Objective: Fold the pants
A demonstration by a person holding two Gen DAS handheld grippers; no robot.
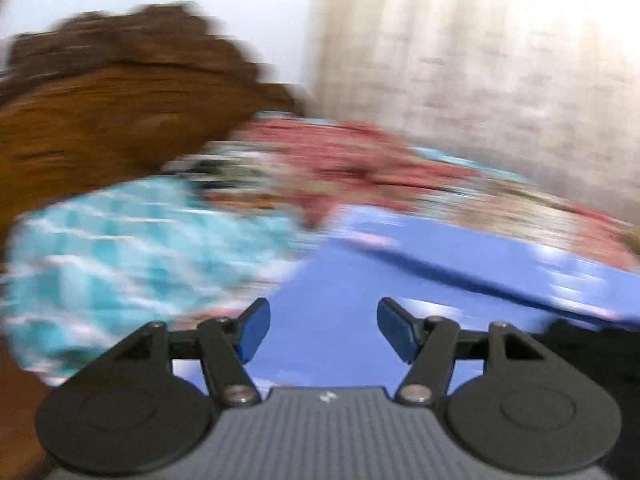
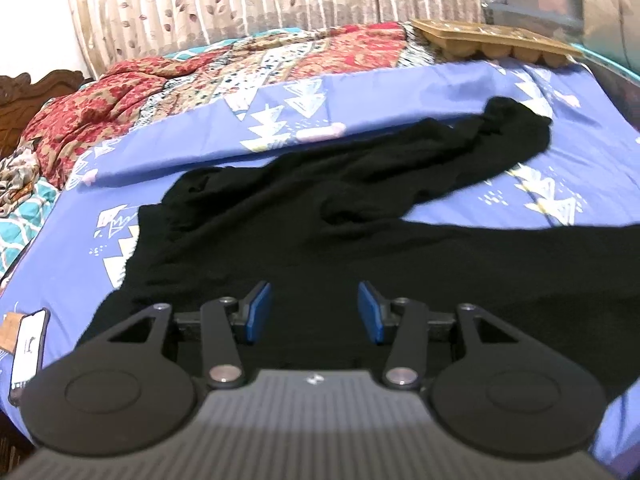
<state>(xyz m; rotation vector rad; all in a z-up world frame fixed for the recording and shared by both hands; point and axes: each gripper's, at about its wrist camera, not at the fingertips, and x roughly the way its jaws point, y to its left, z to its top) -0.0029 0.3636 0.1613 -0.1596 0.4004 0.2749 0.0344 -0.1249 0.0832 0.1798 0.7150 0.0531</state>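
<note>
Black pants (image 2: 320, 216) lie spread on a blue patterned bedsheet (image 2: 400, 92), legs stretching toward the right, one leg bunched at the far right. My right gripper (image 2: 315, 312) is open and empty, hovering just above the near part of the pants. In the blurred left wrist view, my left gripper (image 1: 323, 330) is open and empty above the blue sheet (image 1: 340, 272); a dark patch of the pants (image 1: 592, 344) shows at the lower right edge.
A red patterned blanket (image 2: 120, 96) is heaped at the back. A phone (image 2: 28, 348) lies at the left bed edge. A brown tray (image 2: 492, 40) sits at the far right. A teal pillow (image 1: 120, 248) and wooden headboard (image 1: 100, 112) are on the left.
</note>
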